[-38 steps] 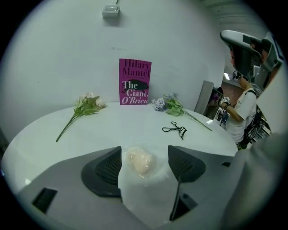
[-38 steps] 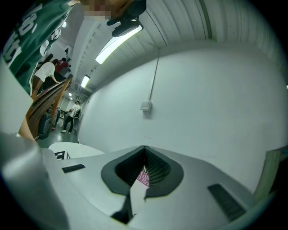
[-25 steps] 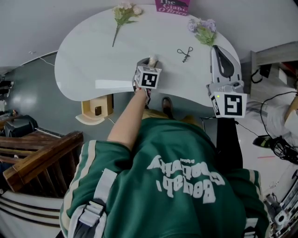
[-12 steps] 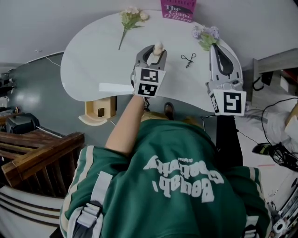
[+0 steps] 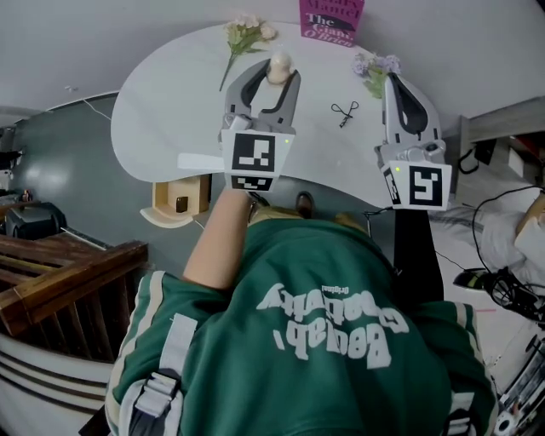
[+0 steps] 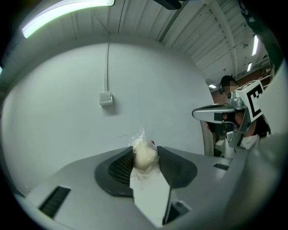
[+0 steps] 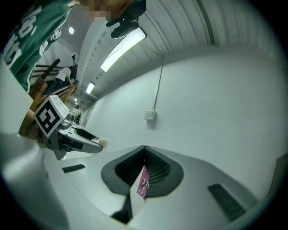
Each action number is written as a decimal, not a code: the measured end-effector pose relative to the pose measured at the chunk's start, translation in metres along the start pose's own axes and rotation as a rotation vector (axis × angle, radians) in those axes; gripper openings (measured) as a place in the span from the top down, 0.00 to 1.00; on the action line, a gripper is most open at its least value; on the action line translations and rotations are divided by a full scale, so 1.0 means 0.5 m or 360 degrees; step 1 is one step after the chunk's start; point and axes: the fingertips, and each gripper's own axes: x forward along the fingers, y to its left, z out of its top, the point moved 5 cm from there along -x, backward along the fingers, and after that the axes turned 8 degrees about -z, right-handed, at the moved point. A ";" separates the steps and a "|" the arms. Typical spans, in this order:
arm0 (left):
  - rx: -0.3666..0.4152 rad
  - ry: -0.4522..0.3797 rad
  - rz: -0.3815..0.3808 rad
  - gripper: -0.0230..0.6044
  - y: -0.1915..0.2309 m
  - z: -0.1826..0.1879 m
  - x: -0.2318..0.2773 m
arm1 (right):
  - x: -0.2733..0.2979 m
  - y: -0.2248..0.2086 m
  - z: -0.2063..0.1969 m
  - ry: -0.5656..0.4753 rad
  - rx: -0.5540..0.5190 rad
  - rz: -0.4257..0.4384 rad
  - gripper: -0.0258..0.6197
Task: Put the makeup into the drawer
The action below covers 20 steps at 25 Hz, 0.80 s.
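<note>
A beige makeup sponge (image 5: 278,66) in clear wrap sits pinched between the tips of my left gripper (image 5: 275,71), which is shut on it and held high over the white table (image 5: 162,102). In the left gripper view the sponge (image 6: 144,157) fills the gap between the ribbed pads, with a bare wall behind. My right gripper (image 5: 394,82) hovers at the table's right end, shut, its tips touching and nothing in them. The right gripper view shows its jaws meeting at a point (image 7: 144,150), and the left gripper (image 7: 95,143) off to the left.
On the table lie a flower sprig (image 5: 243,36), a lilac flower bunch (image 5: 375,65), a pink book (image 5: 331,19) and a small black wire clip (image 5: 343,111). A small wooden box (image 5: 179,200) stands on the floor under the table's near edge. Wooden stairs (image 5: 60,281) are at left.
My left gripper has risen with the sponge from the table's near edge to well above the tabletop. The right gripper has stayed almost still.
</note>
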 end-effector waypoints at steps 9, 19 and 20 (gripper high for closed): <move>-0.0034 0.0016 0.0161 0.68 0.049 -0.011 -0.070 | 0.038 0.071 0.020 -0.0050 0.0047 0.0140 0.95; -0.0044 0.0114 0.0504 0.67 0.163 -0.052 -0.253 | 0.112 0.277 0.033 -0.0077 0.0082 0.0527 0.95; -0.0049 0.0117 0.0537 0.68 0.176 -0.054 -0.275 | 0.118 0.301 0.039 -0.0086 0.0092 0.0559 0.95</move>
